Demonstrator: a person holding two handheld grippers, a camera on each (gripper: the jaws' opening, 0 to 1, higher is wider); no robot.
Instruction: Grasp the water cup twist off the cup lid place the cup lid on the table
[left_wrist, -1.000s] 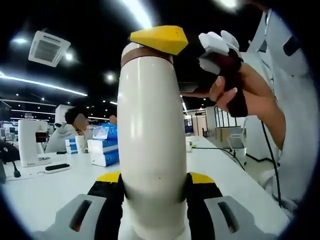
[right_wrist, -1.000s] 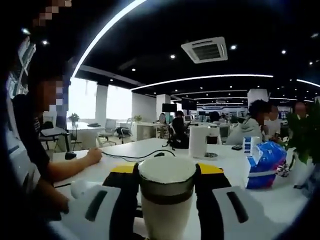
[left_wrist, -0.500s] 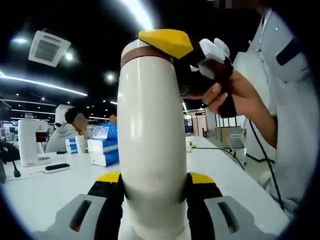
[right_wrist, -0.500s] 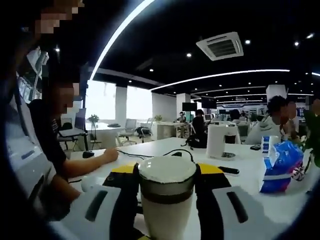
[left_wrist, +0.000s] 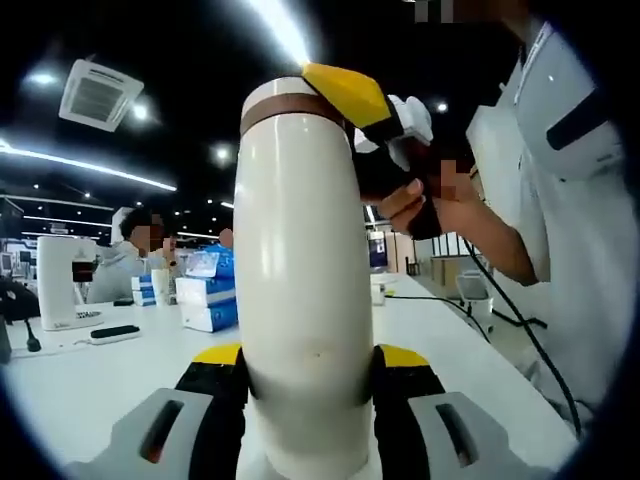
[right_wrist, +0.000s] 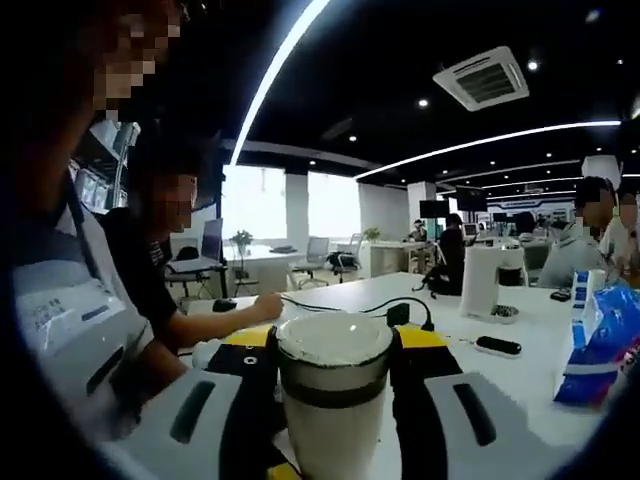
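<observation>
Left gripper (left_wrist: 308, 372) clamps the white water cup (left_wrist: 300, 290) upright above the table (left_wrist: 70, 385) while the right gripper (right_wrist: 332, 352) clenches the cup lid (right_wrist: 333, 338) — a slack hold would spin cup with lid.

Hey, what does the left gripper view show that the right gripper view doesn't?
Left gripper view: the water cup and its full white body clamped in the left tool, with the right tool on the cup lid and a hand behind it. Right gripper view: the lid's top up close, a seated person and a black cable on the table. Both: the lid on the cup, and the white table.
</observation>
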